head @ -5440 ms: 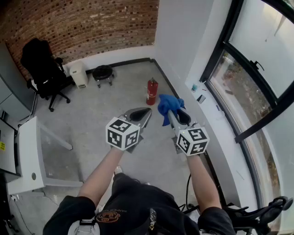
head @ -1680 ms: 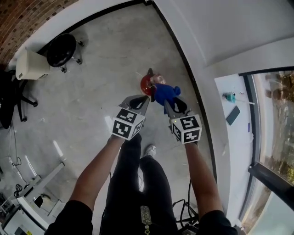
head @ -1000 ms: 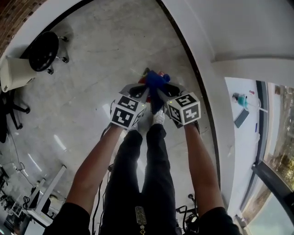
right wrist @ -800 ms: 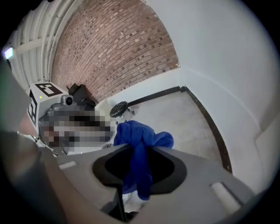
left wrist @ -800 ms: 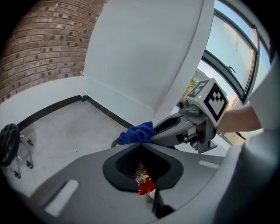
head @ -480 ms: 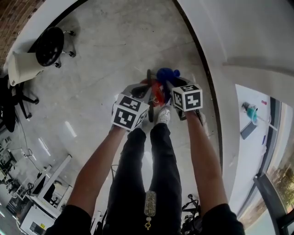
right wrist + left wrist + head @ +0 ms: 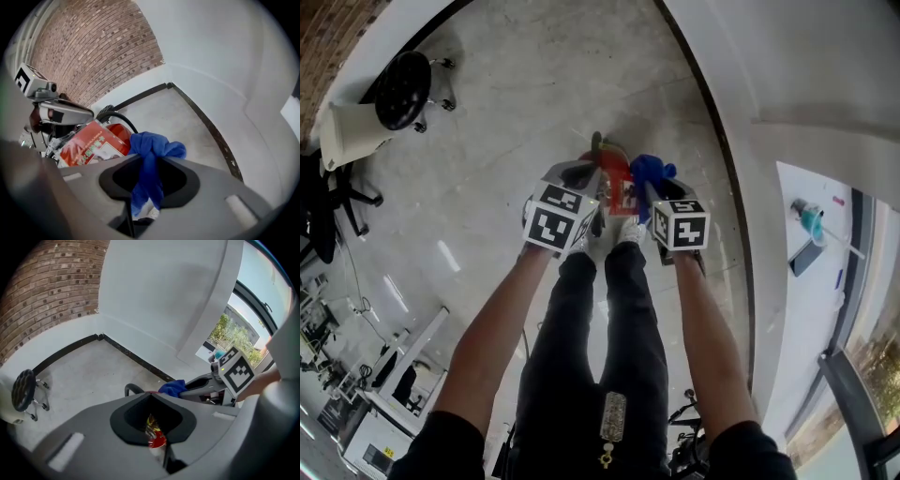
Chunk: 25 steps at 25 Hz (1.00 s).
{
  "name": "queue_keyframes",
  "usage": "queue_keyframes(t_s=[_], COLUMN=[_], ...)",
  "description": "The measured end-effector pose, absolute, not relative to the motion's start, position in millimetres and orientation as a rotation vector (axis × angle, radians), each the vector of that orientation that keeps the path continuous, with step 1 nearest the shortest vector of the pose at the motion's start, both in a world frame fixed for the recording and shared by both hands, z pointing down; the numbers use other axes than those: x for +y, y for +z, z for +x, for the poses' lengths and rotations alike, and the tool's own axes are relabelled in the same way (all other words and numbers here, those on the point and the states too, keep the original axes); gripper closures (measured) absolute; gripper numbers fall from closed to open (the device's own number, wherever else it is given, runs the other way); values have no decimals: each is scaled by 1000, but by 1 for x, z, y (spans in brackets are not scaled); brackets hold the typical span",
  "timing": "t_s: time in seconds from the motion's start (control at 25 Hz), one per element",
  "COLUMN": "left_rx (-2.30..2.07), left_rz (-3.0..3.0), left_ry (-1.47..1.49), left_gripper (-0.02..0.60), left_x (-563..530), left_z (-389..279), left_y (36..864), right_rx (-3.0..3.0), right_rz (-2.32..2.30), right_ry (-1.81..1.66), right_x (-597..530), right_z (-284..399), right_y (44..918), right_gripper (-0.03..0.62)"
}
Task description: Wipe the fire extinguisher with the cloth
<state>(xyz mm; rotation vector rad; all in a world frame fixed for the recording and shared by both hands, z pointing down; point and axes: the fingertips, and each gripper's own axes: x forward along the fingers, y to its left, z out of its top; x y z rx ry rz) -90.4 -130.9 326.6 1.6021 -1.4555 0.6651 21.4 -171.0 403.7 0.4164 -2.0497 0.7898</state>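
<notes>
The fire extinguisher [image 7: 615, 184] stands on the floor [image 7: 506, 122] by the wall. The right gripper [image 7: 655, 191] has its fingers clamped on the cloth [image 7: 149, 161], while the left gripper [image 7: 583, 176] has its fingers closed and empty. Wiping seems about to start. Next, the cloth needs pressing against the red cylinder.

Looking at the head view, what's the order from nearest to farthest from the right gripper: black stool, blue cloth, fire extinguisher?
1. blue cloth, clamped in the right gripper.
2. fire extinguisher, just left.
3. black stool, far upper left.
</notes>
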Motion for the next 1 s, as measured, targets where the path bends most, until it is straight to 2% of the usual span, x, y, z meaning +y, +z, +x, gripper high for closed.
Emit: queue_keyframes(t_s=[0.64, 1.0], left_rx=[-1412, -1330], left_rz=[1703, 1806], left_ry=[724, 754], left_gripper=[577, 577], left_x=[-113, -81], left_z=[-85, -75], left_y=[314, 298], right_rx=[-2406, -2246], right_rz=[443, 639], right_ry=[864, 866], right_x=[-101, -87], right_z=[-9, 14], right_y=[276, 317], right_gripper=[485, 485])
